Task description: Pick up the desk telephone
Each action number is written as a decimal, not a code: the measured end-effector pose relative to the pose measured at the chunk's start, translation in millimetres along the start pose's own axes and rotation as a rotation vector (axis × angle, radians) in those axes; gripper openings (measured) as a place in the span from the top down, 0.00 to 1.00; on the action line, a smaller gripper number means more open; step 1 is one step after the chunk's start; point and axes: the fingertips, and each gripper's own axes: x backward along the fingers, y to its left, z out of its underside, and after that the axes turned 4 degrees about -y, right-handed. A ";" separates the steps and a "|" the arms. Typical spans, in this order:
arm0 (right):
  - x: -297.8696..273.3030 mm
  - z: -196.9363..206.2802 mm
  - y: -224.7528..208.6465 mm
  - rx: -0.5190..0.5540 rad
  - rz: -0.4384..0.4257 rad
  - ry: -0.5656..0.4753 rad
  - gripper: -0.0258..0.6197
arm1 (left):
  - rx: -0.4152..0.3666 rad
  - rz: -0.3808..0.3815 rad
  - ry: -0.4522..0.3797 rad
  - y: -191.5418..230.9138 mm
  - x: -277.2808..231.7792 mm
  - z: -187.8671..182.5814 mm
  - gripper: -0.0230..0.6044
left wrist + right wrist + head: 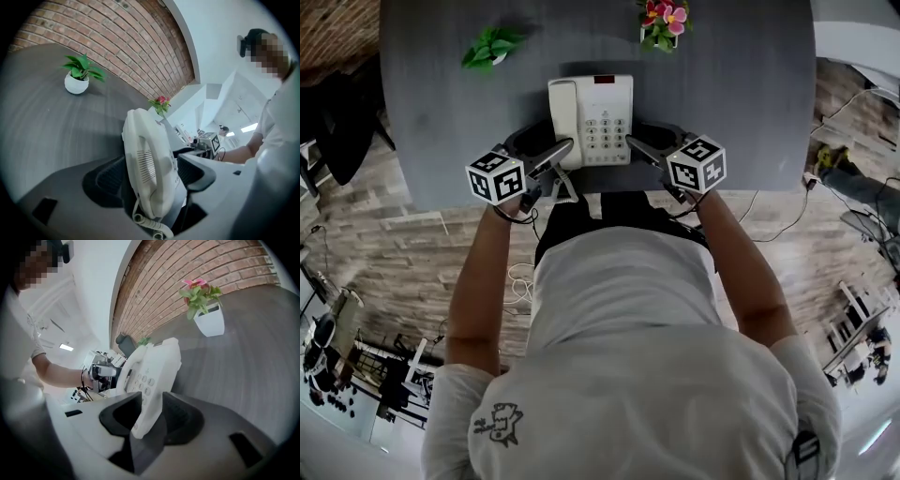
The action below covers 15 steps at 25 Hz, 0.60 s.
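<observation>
White T-shirt [628, 356]; black tongs [561, 161] [645, 157] with marker cubes [495, 176] [697, 163].

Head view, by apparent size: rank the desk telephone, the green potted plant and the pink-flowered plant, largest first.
1. desk telephone, clearly the largest.
2 and 3. green potted plant and pink-flowered plant look about alike. The flowered one is cut off by the top edge, so I leave them unranked.

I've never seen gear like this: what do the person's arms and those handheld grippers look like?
The left gripper and right gripper each have two ribbed dark grey jaws and carry a white cube printed with black square markers. The person wears a white short-sleeved T-shirt.
</observation>
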 end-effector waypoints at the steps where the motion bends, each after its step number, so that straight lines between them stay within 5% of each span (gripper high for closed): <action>1: -1.4 0.7 -1.2 -0.005 -0.002 0.000 0.74 | 0.013 0.015 -0.006 0.9 -1.4 0.1 0.38; 7: -7.1 6.2 -6.1 -0.010 -0.018 0.010 0.79 | 0.052 0.122 0.000 -3.6 -8.8 7.3 0.40; 15: -10.6 4.7 -4.0 -0.048 -0.079 0.007 0.81 | 0.073 0.161 -0.014 0.9 -11.1 6.1 0.44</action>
